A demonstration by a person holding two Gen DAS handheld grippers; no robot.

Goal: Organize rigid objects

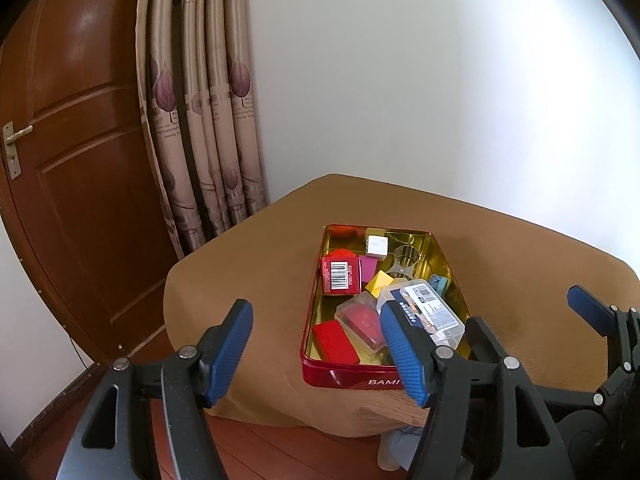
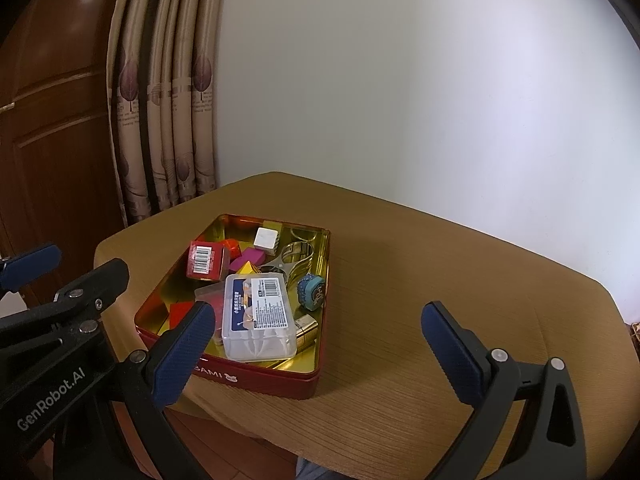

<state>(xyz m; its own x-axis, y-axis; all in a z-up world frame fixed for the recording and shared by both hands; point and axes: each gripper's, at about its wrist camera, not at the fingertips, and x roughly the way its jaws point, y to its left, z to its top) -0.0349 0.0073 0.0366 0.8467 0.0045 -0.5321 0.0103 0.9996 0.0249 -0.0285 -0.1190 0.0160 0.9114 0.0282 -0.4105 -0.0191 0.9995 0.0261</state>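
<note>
A red tin [image 1: 344, 378] [image 2: 256, 380] with a gold inside sits on the brown table near its front left edge. It holds a clear plastic case with a label [image 1: 430, 312] [image 2: 258, 316], a red barcode box [image 1: 340, 276] [image 2: 206, 260], a white cube [image 1: 377, 245] [image 2: 267, 237], a blue round piece [image 2: 311, 287], red blocks [image 1: 335, 342] and small pink and yellow pieces. My left gripper [image 1: 320, 354] is open and empty, in front of the tin. My right gripper [image 2: 316, 356] is open and empty, near the tin's front right corner.
The table [image 2: 440, 280] stands against a white wall. A patterned curtain [image 1: 200, 120] and a brown wooden door [image 1: 80, 160] are at the left. The wooden floor [image 1: 260, 448] shows below the table's front edge.
</note>
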